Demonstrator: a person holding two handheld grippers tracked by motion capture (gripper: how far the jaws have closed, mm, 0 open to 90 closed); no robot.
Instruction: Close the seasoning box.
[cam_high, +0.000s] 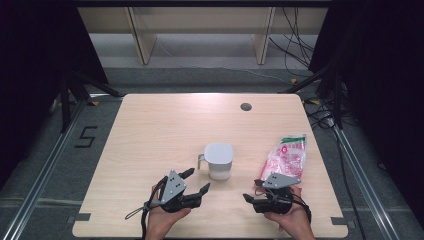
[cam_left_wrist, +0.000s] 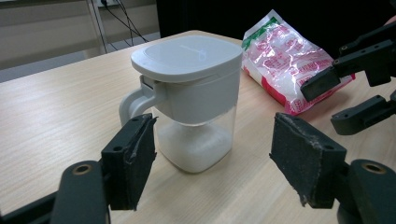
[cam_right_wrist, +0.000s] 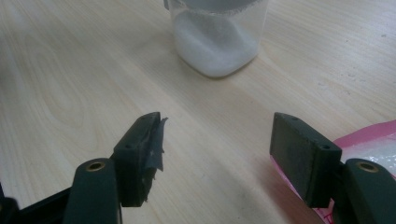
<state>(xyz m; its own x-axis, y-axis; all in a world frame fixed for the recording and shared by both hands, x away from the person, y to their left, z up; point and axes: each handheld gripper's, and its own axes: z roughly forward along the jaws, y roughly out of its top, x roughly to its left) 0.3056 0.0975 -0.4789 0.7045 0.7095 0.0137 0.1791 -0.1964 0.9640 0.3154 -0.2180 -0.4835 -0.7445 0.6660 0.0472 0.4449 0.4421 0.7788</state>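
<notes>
At a pale wooden table (cam_high: 150, 130), we hold the left gripper (cam_high: 194, 181) with its jaws spread and nothing between them, aimed toward a lidded white container (cam_high: 218, 161) that stands upright near the table's middle, its clear lower part holding white powder. From that gripper the container lies at about one o'clock, near but apart; in the left gripper view it sits framed between the two black pads (cam_left_wrist: 130, 163), its handle (cam_left_wrist: 130, 100) turned to the left pad's side. Our right gripper (cam_high: 255, 192) hovers with jaws likewise wide and empty, the container at about eleven o'clock from it, and a pink-and-white bag (cam_high: 286, 157) of powder lying just beside it at one o'clock, long axis running from six toward twelve. We judge the left hand slightly nearer the container, so a short push forward along the jaws' line would bring the pads around its body
</notes>
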